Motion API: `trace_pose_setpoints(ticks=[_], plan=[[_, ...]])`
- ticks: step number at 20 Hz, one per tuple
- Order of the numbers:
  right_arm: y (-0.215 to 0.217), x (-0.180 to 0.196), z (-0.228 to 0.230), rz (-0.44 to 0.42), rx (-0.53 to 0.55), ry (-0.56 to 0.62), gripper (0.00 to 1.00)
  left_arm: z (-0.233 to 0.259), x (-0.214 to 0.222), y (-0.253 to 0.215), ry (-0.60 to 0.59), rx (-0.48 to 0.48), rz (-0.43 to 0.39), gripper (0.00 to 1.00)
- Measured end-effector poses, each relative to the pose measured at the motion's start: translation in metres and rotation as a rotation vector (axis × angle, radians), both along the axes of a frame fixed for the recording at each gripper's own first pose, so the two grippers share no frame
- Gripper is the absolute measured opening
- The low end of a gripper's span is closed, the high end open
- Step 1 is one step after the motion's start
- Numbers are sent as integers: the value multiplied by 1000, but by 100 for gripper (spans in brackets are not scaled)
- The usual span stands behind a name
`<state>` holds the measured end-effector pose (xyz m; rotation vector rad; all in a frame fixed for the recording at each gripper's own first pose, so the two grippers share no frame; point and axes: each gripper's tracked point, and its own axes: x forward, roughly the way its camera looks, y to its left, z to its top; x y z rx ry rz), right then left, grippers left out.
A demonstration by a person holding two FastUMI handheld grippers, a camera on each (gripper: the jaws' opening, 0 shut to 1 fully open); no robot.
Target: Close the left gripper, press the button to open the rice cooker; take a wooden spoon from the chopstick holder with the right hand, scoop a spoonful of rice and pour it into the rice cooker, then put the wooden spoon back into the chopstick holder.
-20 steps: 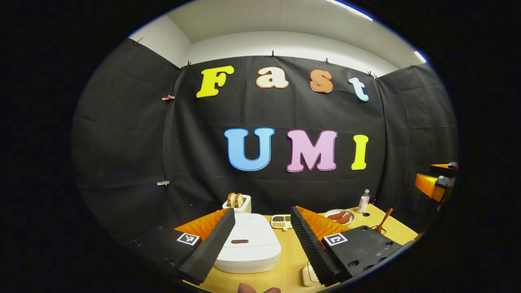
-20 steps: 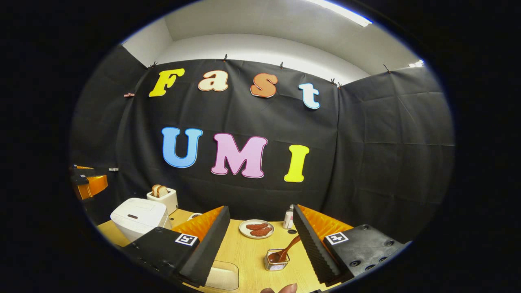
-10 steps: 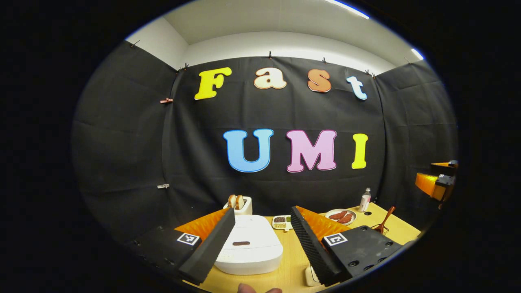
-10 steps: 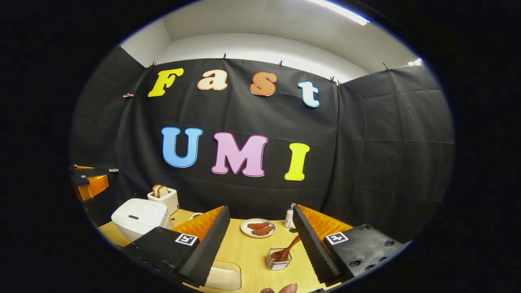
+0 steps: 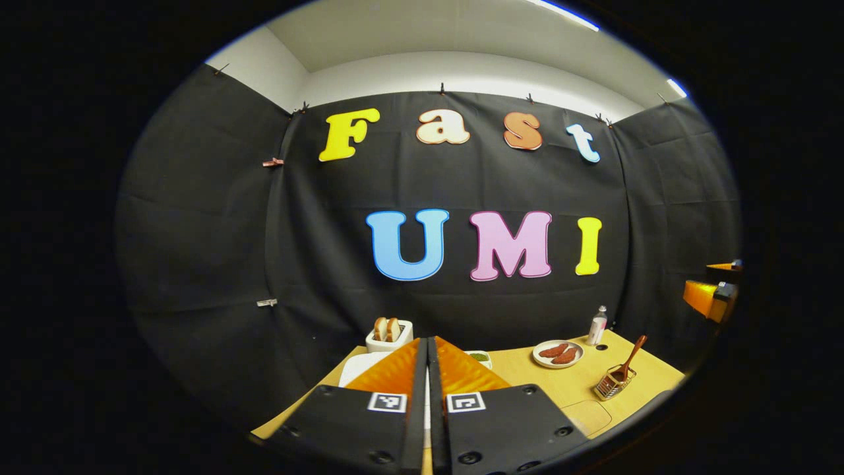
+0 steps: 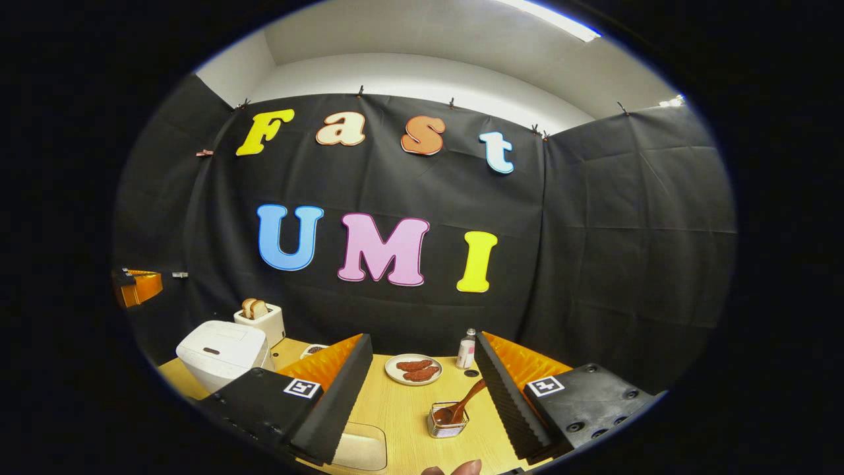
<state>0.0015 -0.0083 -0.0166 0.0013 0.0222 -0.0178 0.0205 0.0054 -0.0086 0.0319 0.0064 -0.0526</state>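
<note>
Currently your left gripper (image 5: 427,369) has its jaws pressed together with nothing between them, so the first step of the task is met. It sits above the near side of the table (image 5: 567,386), and its fingers cover most of the rice cooker (image 6: 223,353) in the left gripper view.

The cooker stands at the left of the table in the right gripper view, lid down, its button (image 6: 211,351) a dark slot on top near the front edge. Judgement: the pressing step is in hand; you need to bring the closed tips down onto that slot and push squarely.

Your right gripper (image 6: 422,389) has its jaws spread wide and holds nothing. It points at the chopstick holder (image 6: 445,422), which stands between its fingers and well apart from the cooker.

The wooden spoon (image 6: 463,407) rests in the holder, bowl down. Its long axis is tilted, the handle rising toward the right finger. Judgement: approach along that slant when you take it.
</note>
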Motion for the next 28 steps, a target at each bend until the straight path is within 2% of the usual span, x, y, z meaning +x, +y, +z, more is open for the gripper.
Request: trace_pose_setpoints(ticks=[1,3,5,8,10,13,17,21,22,24,28], plan=[[0,0,-2,1,1,5,98,-6,3,-3,19,-13,-34,11],[0,0,-2,1,-3,8,98,-22,18,12,75,-26,-38,6],[-1,-1,-1,1,-13,5,97,-45,36,29,154,-49,-18,6],[-7,-1,-3,-8,-20,5,98,-88,66,44,288,-155,-25,6],[-12,-4,-5,-15,-22,11,98,-120,84,61,362,-191,-12,6],[-23,-7,-11,-34,-35,27,98,-154,101,68,441,-251,-17,6],[-32,-8,-17,-53,-32,44,98,-180,123,72,497,-199,-23,9],[-37,-8,-21,-65,-34,54,98,-196,132,63,547,-144,-55,6],[-37,-9,-21,-66,-36,54,98,-200,133,60,569,-146,-61,9],[-38,-8,-21,-69,-46,54,98,-206,130,55,594,-145,-59,6],[-41,-10,-25,-75,-47,60,98,-215,127,56,642,-174,-63,7]])
